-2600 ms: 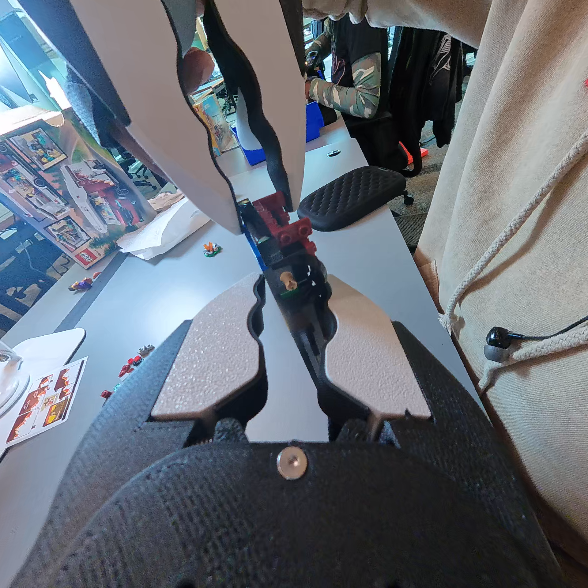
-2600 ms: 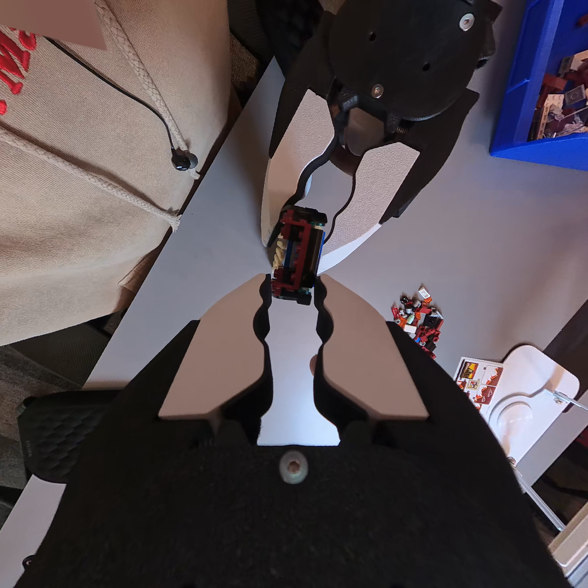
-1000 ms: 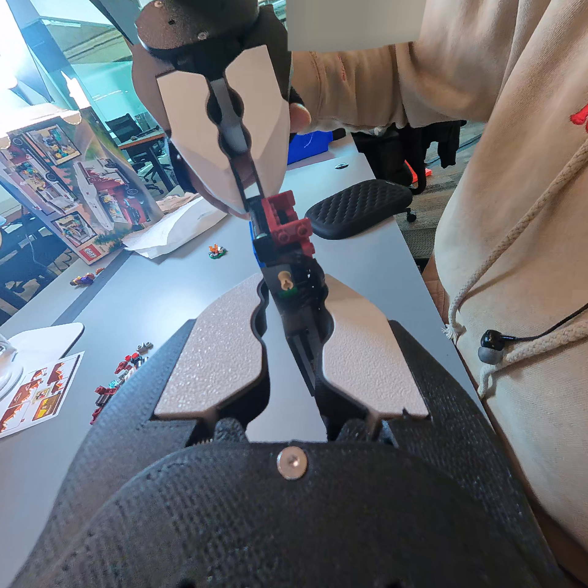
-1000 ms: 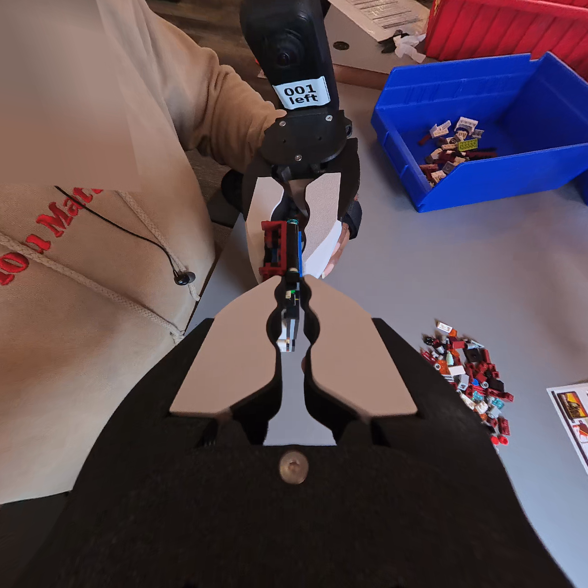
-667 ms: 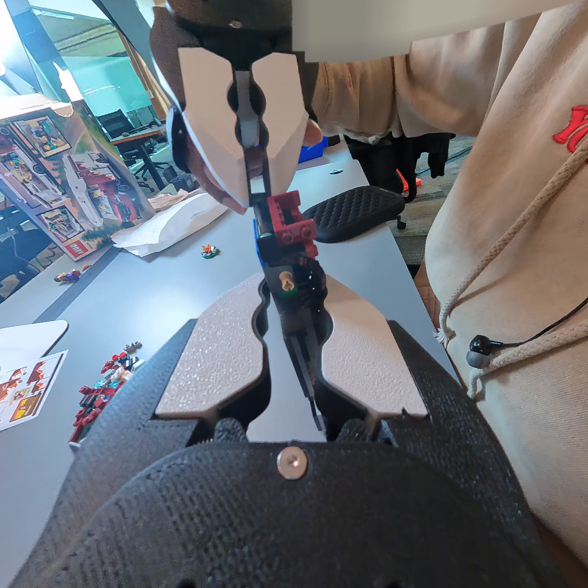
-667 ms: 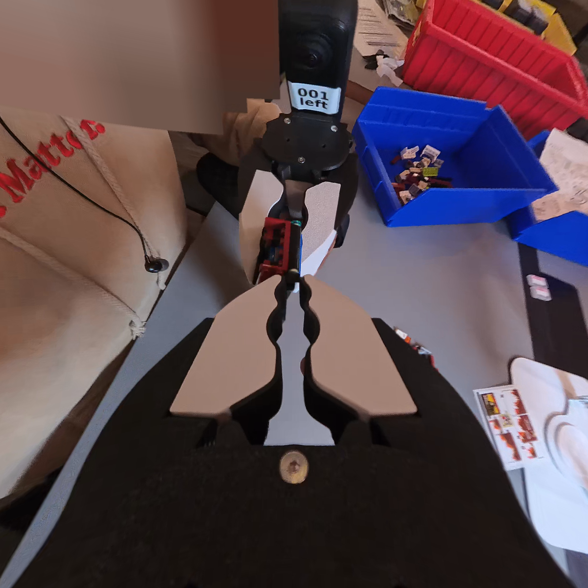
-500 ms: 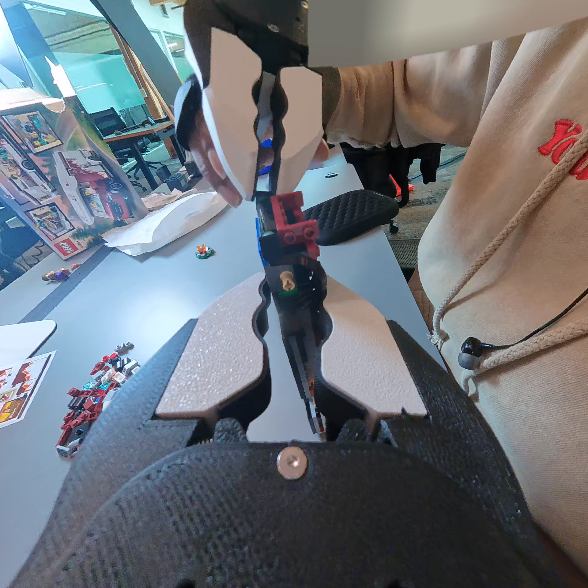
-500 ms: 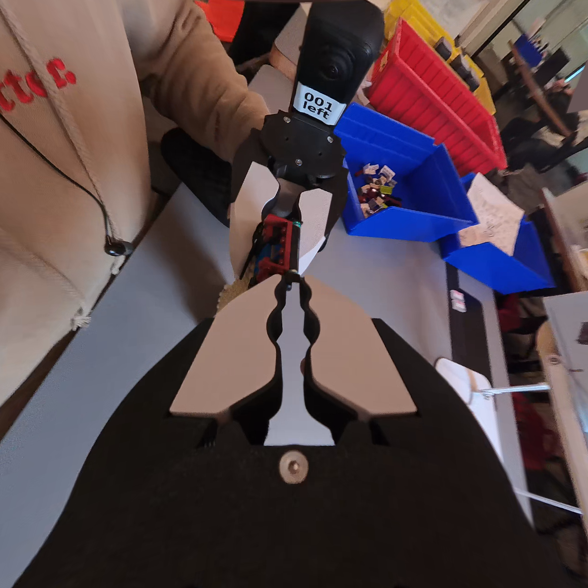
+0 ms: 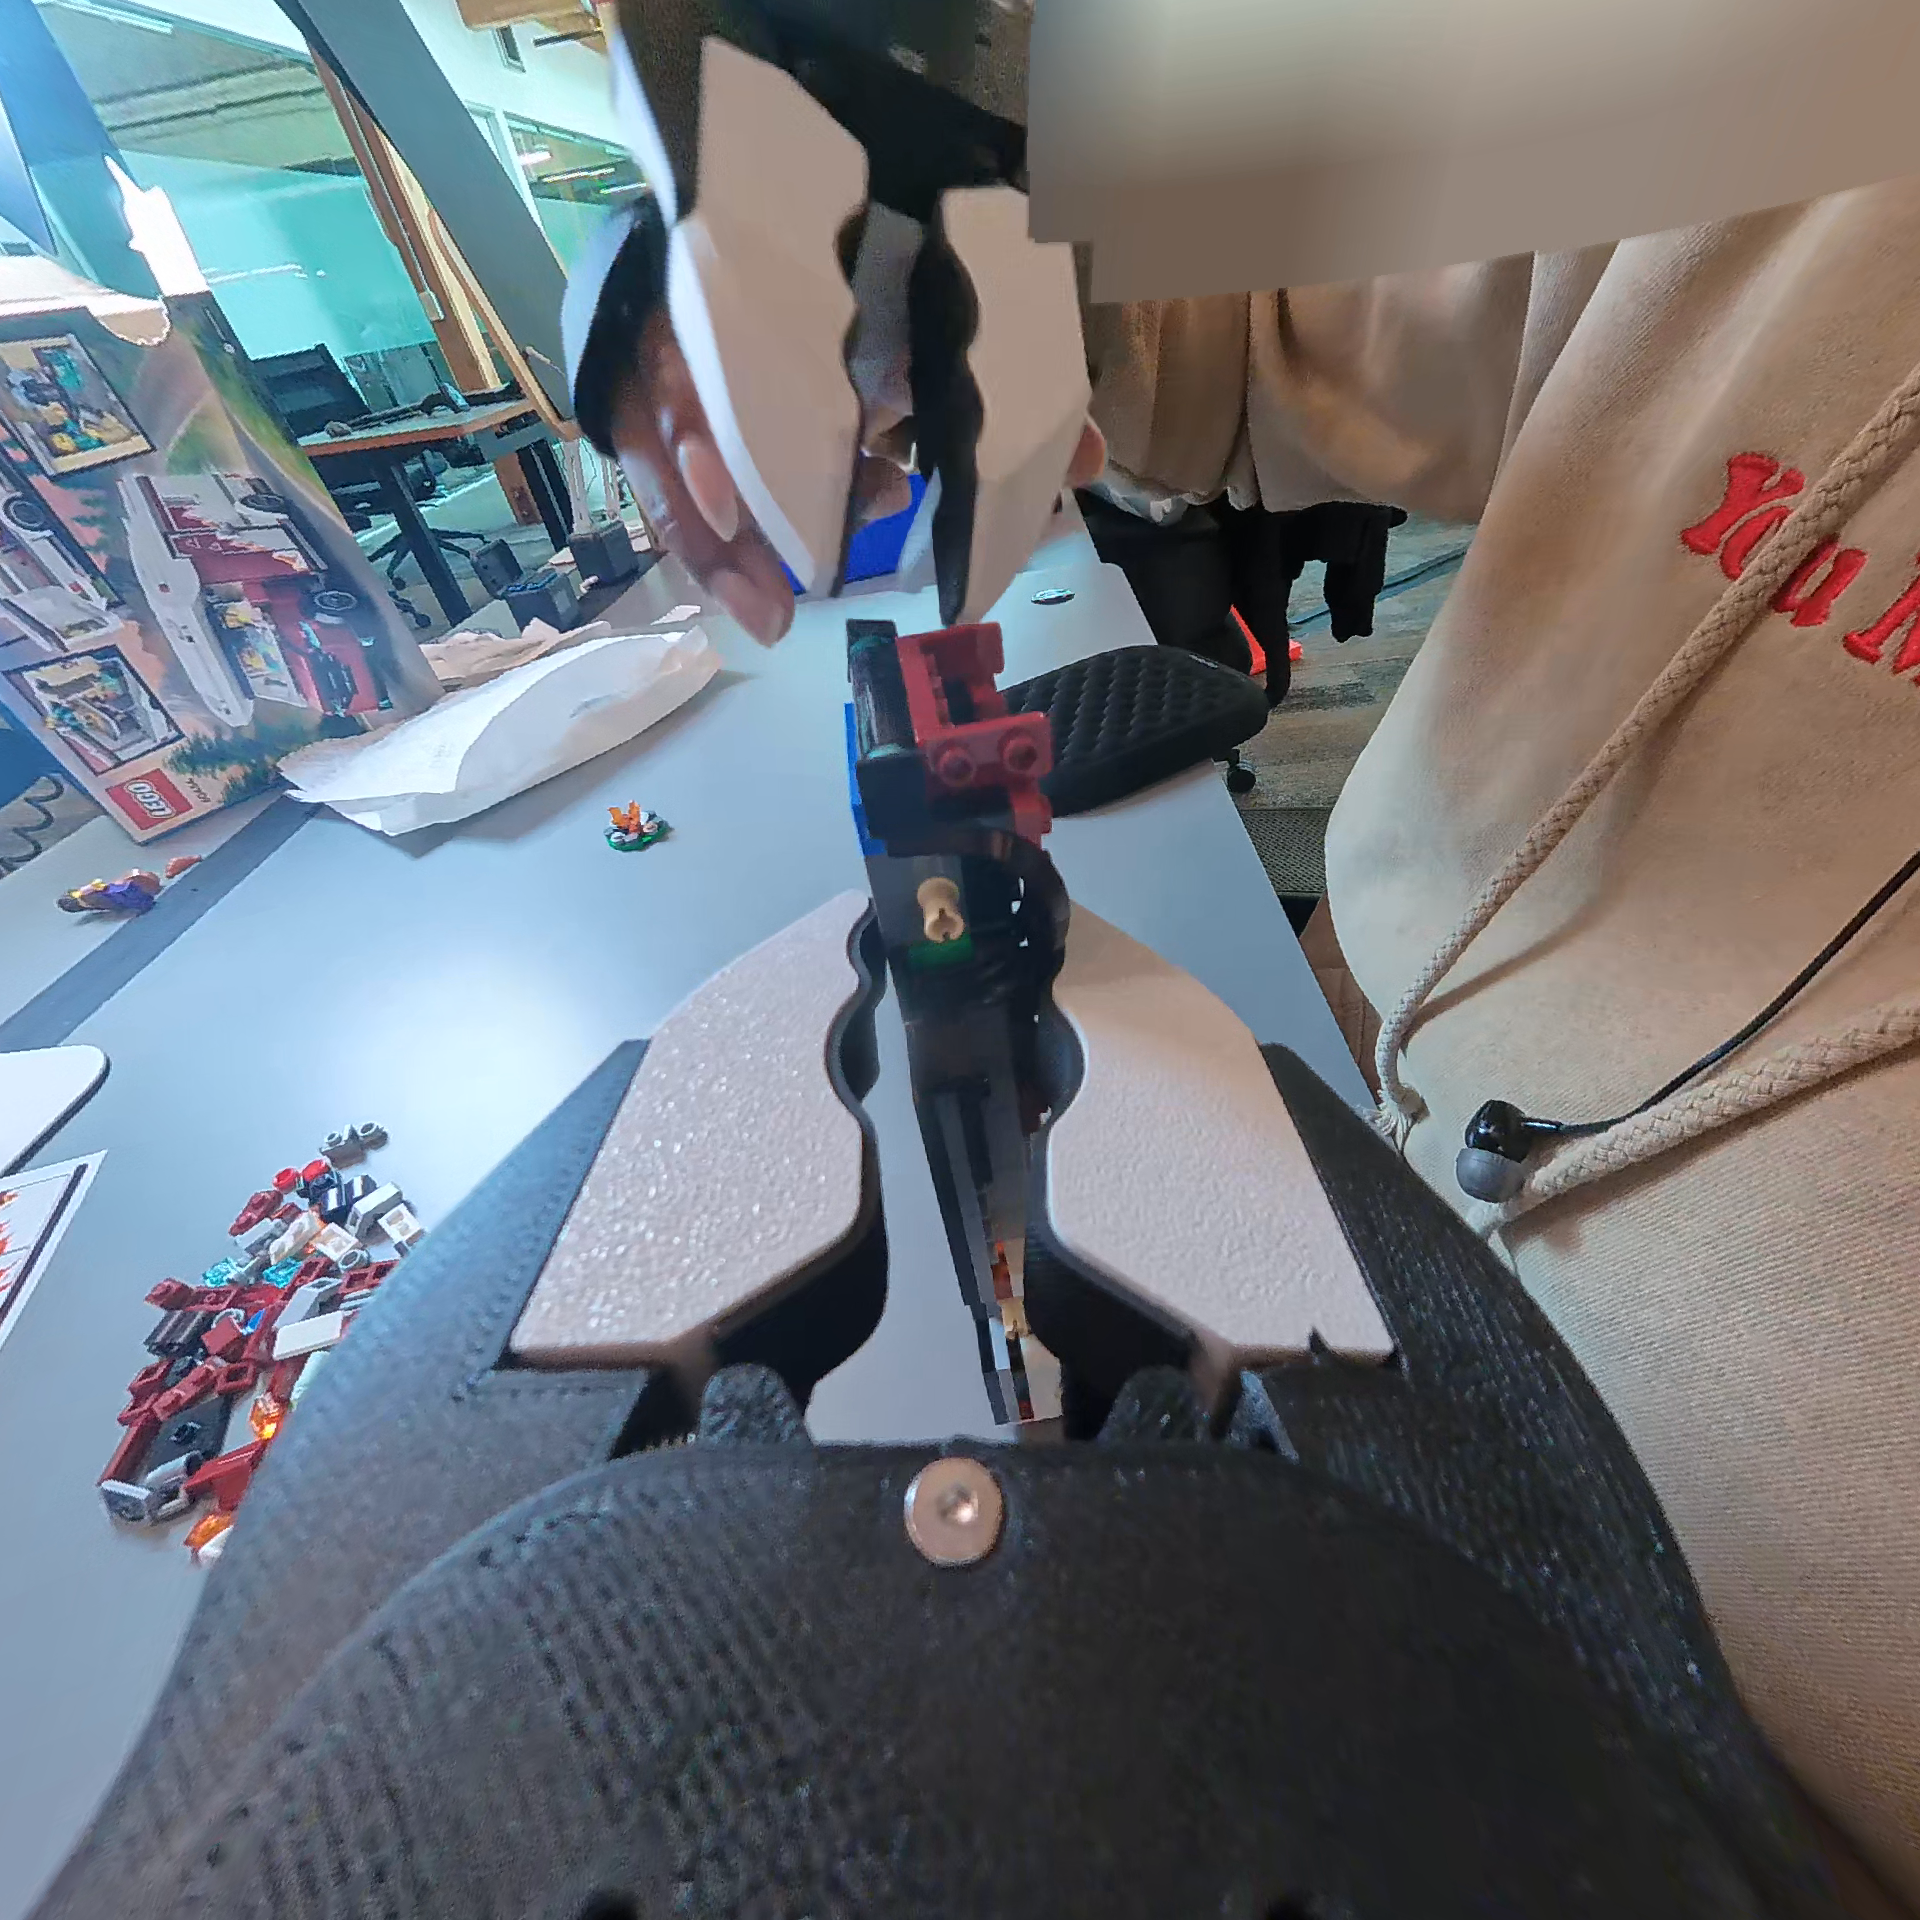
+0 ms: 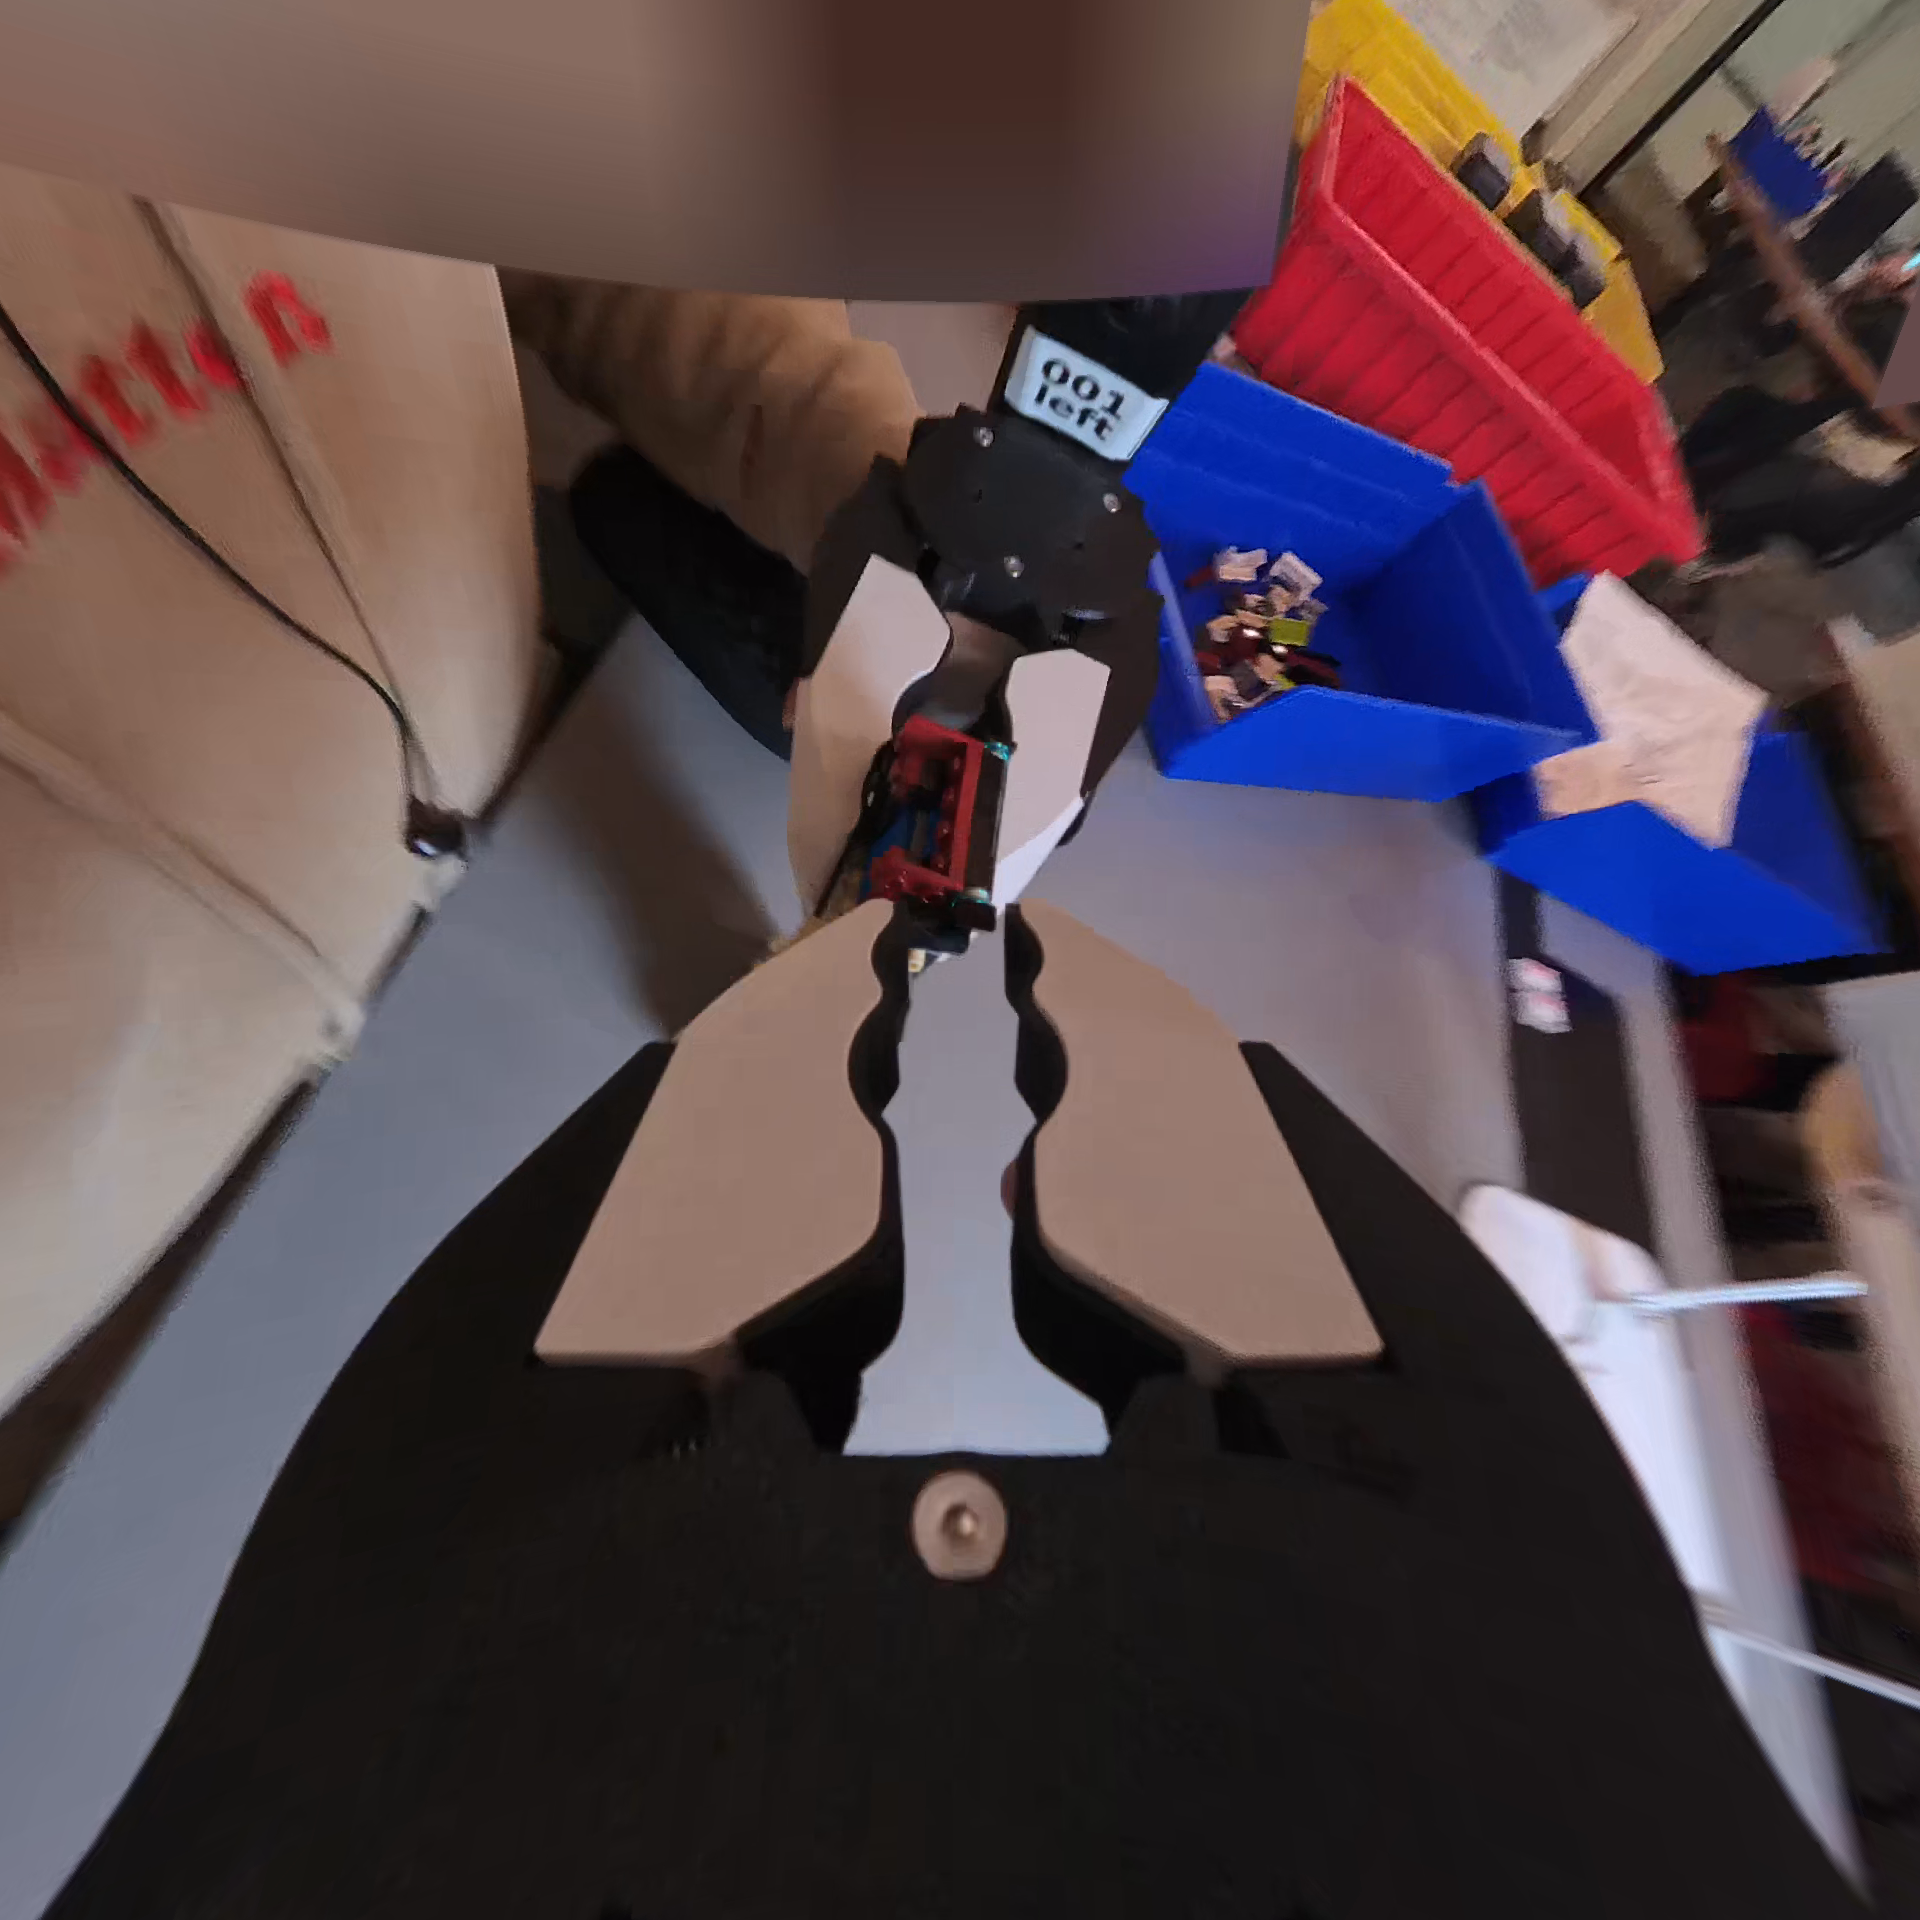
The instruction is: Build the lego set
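The left gripper (image 9: 961, 935) is clamped on a small brick-built model of dark red, black and blue plastic bricks (image 9: 951, 748), its pads pressing on the dark lower part, and holds the model in the air above the grey table (image 9: 416, 956). The change is at the right gripper (image 10: 951, 914): half a second ago its jaws were nearly together at the top end of the model; now they stand apart, with only table visible between them, and their tips are just above the model (very near, but I see no contact). So the model now rests in the left gripper alone. A heap of loose small bricks (image 9: 249, 1320) lies on the table, well apart.
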Action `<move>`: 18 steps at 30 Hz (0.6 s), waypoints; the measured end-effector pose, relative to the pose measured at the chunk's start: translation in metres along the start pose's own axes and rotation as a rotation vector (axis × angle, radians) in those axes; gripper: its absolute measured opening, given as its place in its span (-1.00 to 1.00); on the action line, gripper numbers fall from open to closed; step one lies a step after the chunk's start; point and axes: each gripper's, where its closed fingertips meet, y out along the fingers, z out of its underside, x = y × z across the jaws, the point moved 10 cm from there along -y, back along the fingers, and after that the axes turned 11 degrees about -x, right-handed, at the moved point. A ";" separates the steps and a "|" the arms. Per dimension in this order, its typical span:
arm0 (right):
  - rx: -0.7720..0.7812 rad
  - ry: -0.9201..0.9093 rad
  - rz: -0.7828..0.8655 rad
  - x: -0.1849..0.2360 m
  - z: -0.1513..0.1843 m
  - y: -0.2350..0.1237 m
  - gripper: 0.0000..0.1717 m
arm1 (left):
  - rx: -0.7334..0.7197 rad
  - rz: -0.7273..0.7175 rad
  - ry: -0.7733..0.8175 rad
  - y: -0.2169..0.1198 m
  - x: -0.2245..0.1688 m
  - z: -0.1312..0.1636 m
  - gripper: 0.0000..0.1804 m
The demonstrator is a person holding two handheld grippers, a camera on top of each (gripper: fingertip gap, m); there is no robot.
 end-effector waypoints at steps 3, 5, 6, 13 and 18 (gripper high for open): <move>-0.061 0.307 -0.072 -0.015 0.008 -0.003 -0.80 | 0.006 0.000 0.012 0.001 -0.001 0.000 -0.71; -0.086 0.512 -0.130 -0.025 0.013 -0.002 -0.78 | 0.008 -0.004 0.020 0.001 -0.001 -0.001 -0.71; -0.096 0.609 -0.175 -0.028 0.016 0.000 -0.76 | 0.009 -0.004 0.020 0.001 -0.001 -0.001 -0.71; -0.156 0.936 -0.247 -0.031 0.033 0.006 -0.87 | 0.021 -0.011 0.044 0.001 -0.003 -0.002 -0.71; -0.164 0.955 -0.246 -0.029 0.035 0.006 -0.89 | 0.020 -0.008 0.039 0.001 -0.003 -0.002 -0.71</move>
